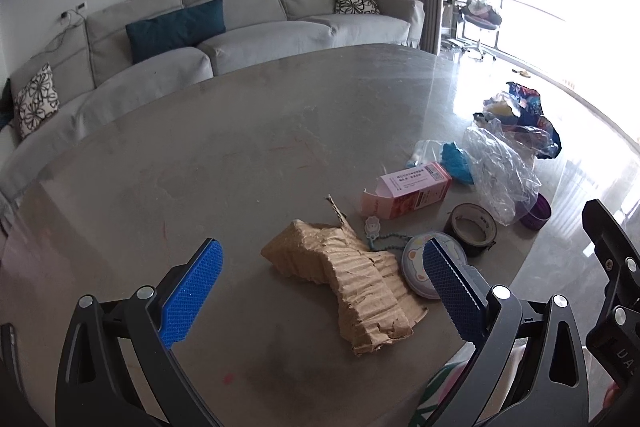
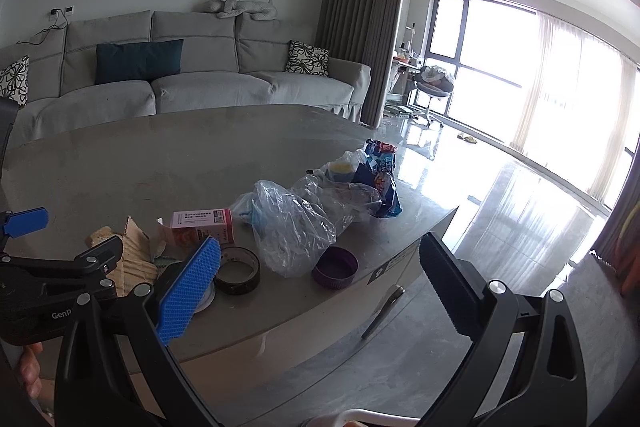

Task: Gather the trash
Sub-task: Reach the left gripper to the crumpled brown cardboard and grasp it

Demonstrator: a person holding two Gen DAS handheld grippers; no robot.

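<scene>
Spread across the right half of a big grey table (image 1: 240, 131), toward its near right corner: trash waiting for collection. Largest, a crumpled strip of brown cardboard (image 1: 352, 279) lying flat near the near edge, directly ahead of the left gripper (image 1: 320, 275), which hovers released with fingers spread wide on either side of it, touching nothing. Best taken across the narrow waist, low and square, so the limp board does not fold away. Next in size, a clear plastic bag (image 2: 292, 227) and a blue snack wrapper (image 2: 384, 179) further along the right edge. Then a pink carton (image 1: 412, 189), open-flapped, on its side just beyond the cardboard. Smaller again, a tape roll (image 2: 236, 269), a round tin (image 1: 420, 267) and a purple lid (image 2: 335, 267) close to the right edge. Right gripper (image 2: 320, 279) likewise released and empty, hanging off the near right corner.
</scene>
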